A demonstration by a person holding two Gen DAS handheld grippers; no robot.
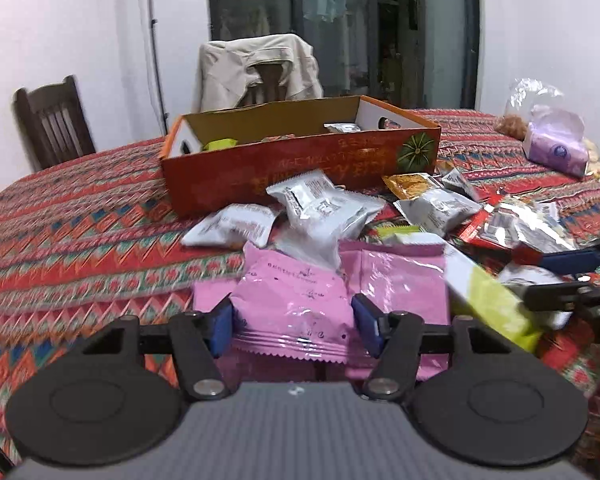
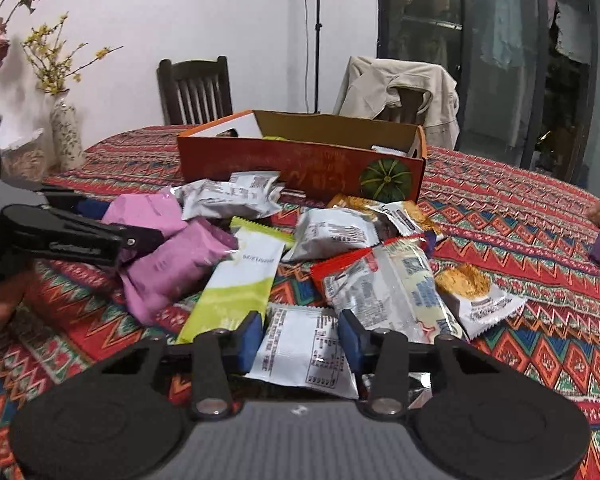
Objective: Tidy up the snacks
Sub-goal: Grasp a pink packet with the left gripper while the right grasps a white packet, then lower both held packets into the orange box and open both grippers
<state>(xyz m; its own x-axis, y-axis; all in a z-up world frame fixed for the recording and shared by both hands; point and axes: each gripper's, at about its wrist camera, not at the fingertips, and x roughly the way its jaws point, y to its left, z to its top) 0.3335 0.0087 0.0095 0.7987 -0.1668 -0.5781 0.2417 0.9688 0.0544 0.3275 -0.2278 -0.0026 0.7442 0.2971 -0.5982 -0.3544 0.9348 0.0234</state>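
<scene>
Most snack packets still litter the tabletop (image 1: 80, 220) at the orange cardboard box's (image 1: 292, 168) six o'clock (few inside), left gripper (image 1: 292, 322) clamping a pink packet (image 1: 296, 300), right gripper (image 2: 300, 338) straddling a white packet (image 2: 304, 352), grip uncertain.

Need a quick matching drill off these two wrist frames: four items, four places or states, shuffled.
Items:
1. glossy pink foil snack packet
2. white printed foil snack packet
3. orange cardboard box with pumpkin picture
4. beige cloth jacket

Places or states:
A. draped over a chair behind the table
B. between the left tongs
C. open-topped, behind the snack pile, a few packets inside
D. between the right tongs

Pairs: 1-B, 2-D, 3-C, 4-A
</scene>
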